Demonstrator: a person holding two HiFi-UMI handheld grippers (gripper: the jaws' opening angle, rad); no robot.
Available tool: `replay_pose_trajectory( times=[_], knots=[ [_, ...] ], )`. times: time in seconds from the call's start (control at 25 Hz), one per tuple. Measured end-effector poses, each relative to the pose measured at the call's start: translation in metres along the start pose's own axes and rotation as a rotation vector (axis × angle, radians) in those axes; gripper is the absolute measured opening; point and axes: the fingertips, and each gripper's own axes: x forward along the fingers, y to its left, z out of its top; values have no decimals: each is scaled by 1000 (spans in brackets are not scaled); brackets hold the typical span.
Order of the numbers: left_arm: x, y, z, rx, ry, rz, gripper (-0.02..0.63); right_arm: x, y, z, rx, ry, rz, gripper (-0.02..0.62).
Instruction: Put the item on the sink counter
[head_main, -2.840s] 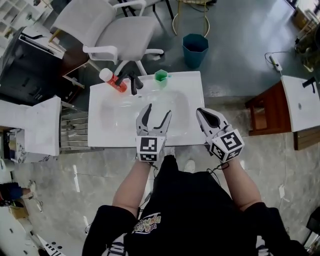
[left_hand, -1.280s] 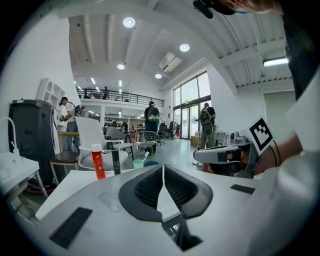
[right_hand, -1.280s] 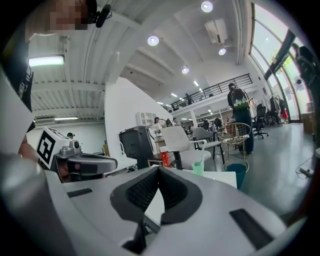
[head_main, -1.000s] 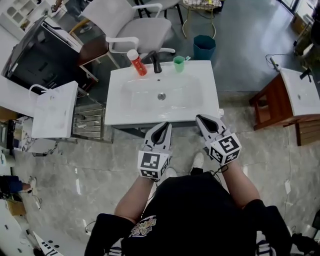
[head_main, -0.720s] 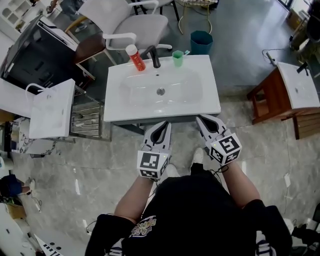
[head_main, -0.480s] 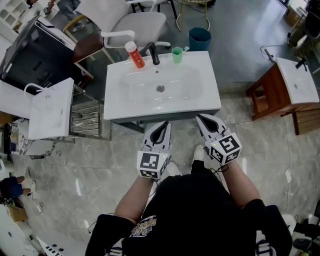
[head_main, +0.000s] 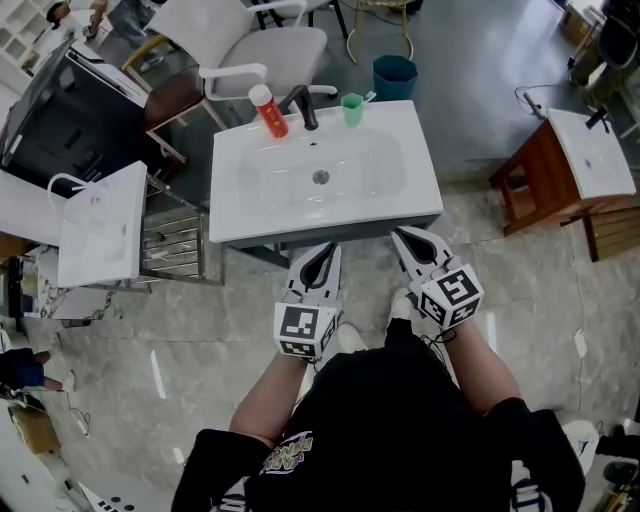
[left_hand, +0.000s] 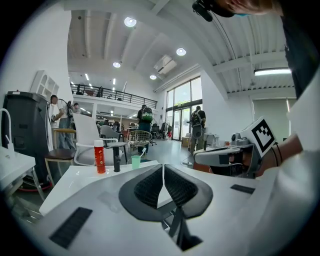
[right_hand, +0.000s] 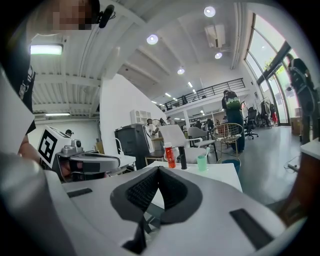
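Two grippers, both empty: left gripper (head_main: 322, 250) has its jaws pressed together with nothing between the pads, and the right gripper (head_main: 401, 237) is the same. Both are held just off the front edge of the sink counter (head_main: 420, 190), not touching it. Three things line the counter's back edge: one red bottle with a white cap (head_main: 268, 110), one black faucet (head_main: 303, 105) and one green cup (head_main: 352, 108) with a toothbrush in it. The bottle stands upright just left of the faucet. One drain (head_main: 320, 177) sits mid-basin. Two more white sink tops: one to the left (head_main: 95, 225), one to the right (head_main: 590, 150). One teal bin (head_main: 394, 76) sits behind.
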Motion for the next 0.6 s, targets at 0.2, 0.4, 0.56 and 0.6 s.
replay_pose_trajectory(
  times=[0.2,0.4,0.56,0.6],
  knots=[
    [-2,4,-3,-5,3,-2,23,3,2,-2,5,1,-5,54],
    [-4,5,-2,-4,2,-7,23,4,6,-2,6,2,-9,54],
    [-4,7,0,-5,-4,-7,23,6,6,0,4,1,-10,54],
    [-4,8,1,-5,-7,-8,23,7,6,1,4,0,-10,54]
  ],
)
